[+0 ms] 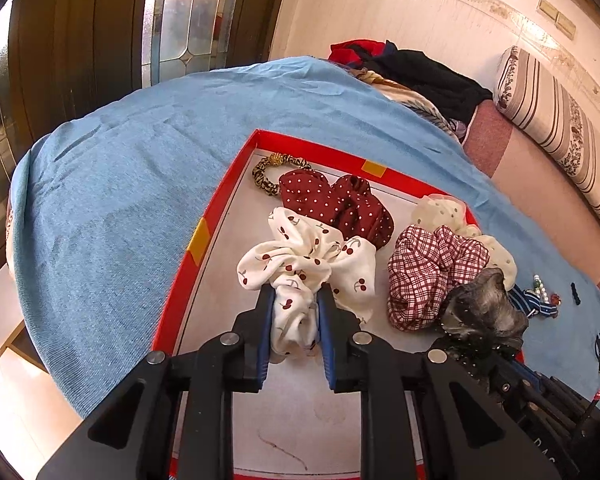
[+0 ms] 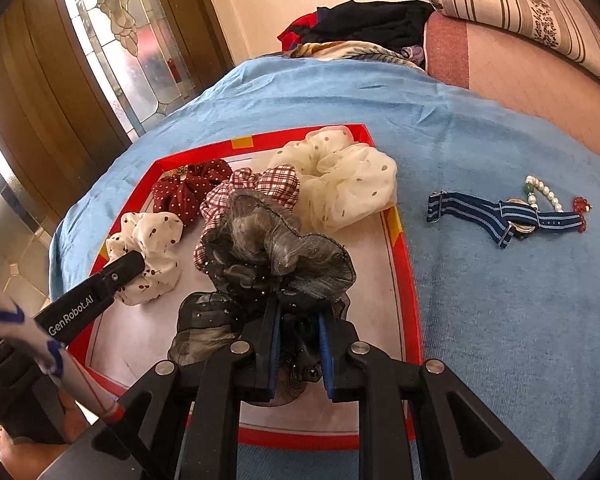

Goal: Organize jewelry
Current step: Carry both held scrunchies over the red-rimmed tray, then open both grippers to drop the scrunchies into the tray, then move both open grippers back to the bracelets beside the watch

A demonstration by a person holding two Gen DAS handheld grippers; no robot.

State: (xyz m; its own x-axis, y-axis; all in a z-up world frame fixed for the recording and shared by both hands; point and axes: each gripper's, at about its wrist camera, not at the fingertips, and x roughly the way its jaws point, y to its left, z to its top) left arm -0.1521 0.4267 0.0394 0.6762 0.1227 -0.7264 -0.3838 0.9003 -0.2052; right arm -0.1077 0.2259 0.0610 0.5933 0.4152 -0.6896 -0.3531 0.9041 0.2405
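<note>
A red-rimmed tray (image 1: pixel 196 240) (image 2: pixel 410 280) lies on the blue blanket. My left gripper (image 1: pixel 296 292) (image 2: pixel 132 264) is shut on a white cherry-print scrunchie (image 1: pixel 300 256) (image 2: pixel 148 248), which rests on the tray floor. My right gripper (image 2: pixel 299 310) is shut on a dark grey sheer scrunchie (image 2: pixel 276 244) (image 1: pixel 480 304) over the tray's near right part. Behind them in the tray lie a red polka-dot scrunchie (image 1: pixel 332 204), a plaid scrunchie (image 1: pixel 428 272), a cream dotted scrunchie (image 2: pixel 340 180) draped over the far rim, and a leopard hair tie (image 1: pixel 268 176).
On the blanket (image 2: pixel 500 320) right of the tray lie a watch with a striped blue strap (image 2: pixel 512 216), a pearl bracelet (image 2: pixel 540 192) and red beads (image 2: pixel 580 204). A clothes pile (image 2: pixel 364 28) and a striped pillow (image 2: pixel 520 8) sit at the far end. A sleeve (image 2: pixel 40 344) shows at left.
</note>
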